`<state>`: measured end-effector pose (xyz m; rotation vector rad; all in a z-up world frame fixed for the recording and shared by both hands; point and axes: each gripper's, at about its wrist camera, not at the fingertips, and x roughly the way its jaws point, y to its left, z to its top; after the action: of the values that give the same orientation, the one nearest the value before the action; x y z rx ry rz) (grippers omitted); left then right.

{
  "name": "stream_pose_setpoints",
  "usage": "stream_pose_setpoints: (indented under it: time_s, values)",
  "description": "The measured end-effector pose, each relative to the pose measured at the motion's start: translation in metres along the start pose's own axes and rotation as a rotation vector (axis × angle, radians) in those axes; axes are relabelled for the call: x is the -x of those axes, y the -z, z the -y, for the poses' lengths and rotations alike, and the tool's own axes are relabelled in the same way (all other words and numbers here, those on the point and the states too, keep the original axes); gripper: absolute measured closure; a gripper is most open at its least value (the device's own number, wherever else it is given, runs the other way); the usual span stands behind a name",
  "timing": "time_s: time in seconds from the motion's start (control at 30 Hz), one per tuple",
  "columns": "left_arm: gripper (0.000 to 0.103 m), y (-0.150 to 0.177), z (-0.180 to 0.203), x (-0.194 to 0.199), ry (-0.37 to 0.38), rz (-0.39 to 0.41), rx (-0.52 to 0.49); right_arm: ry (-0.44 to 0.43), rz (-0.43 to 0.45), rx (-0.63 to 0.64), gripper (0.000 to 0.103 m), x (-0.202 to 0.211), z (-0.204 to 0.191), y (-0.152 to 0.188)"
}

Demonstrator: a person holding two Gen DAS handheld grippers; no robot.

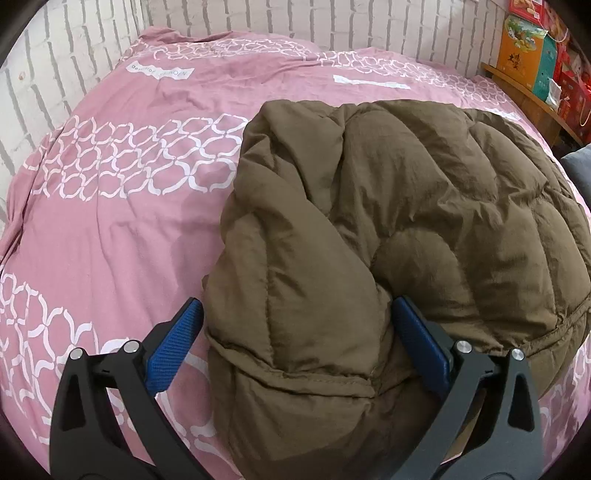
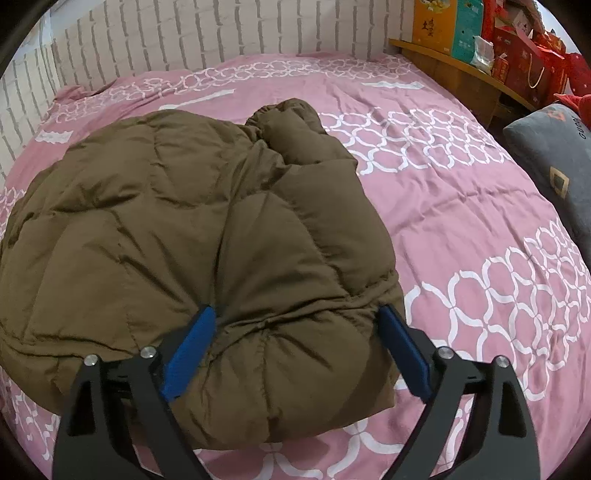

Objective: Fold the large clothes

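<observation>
A brown padded jacket (image 1: 388, 206) lies folded in a thick bundle on the pink patterned bed cover (image 1: 110, 240). My left gripper (image 1: 295, 314) straddles its near left corner. The jaws stand wide: the right pad (image 1: 421, 339) rests in a crease, while the left pad (image 1: 173, 343) sits beside the jacket's edge, over the cover. In the right wrist view, my right gripper (image 2: 299, 317) straddles the near right corner of the jacket (image 2: 177, 221). Its jaws are also wide, and the blue pads (image 2: 188, 350) lie against the bulging fabric without squeezing it. A sleeve cuff (image 2: 280, 118) pokes out at the far side.
A white brick-pattern wall (image 2: 184, 33) runs behind the bed. On the right, a wooden shelf (image 2: 454, 70) carries orange, teal and red boxes (image 2: 517, 48). A grey cushion (image 2: 557, 162) lies at the bed's right edge. Pink cover (image 2: 461, 206) lies bare around the jacket.
</observation>
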<state>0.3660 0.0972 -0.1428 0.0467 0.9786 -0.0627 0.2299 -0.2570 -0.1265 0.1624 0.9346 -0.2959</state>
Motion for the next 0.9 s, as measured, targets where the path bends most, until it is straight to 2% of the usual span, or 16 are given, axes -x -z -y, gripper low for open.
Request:
stream_pose_setpoints:
  time_s: [0.27, 0.43, 0.6, 0.67, 0.77, 0.9]
  values:
    - [0.003, 0.003, 0.002, 0.003, -0.008, 0.005, -0.003, 0.015, 0.004, 0.031, 0.010, 0.000, -0.002, -0.002]
    - [0.003, 0.004, 0.004, 0.004, -0.011, 0.008, -0.007, 0.030, 0.004, 0.050, 0.005, -0.001, -0.003, -0.004]
    - [0.003, 0.003, 0.004, 0.024, -0.046, 0.106, 0.003, 0.047, 0.017, 0.081, 0.003, 0.000, -0.001, -0.009]
    - [0.003, -0.001, -0.001, 0.035, -0.038, 0.148, 0.034, 0.029, 0.044, 0.064, 0.003, 0.006, 0.007, -0.015]
    - [0.003, -0.005, -0.009, 0.037, -0.032, 0.151, 0.069, -0.043, 0.087, -0.008, 0.003, 0.015, 0.028, -0.021]
    - [0.003, -0.004, -0.012, 0.023, -0.036, 0.114, 0.079, -0.090, 0.013, 0.023, 0.002, -0.004, 0.032, -0.018]
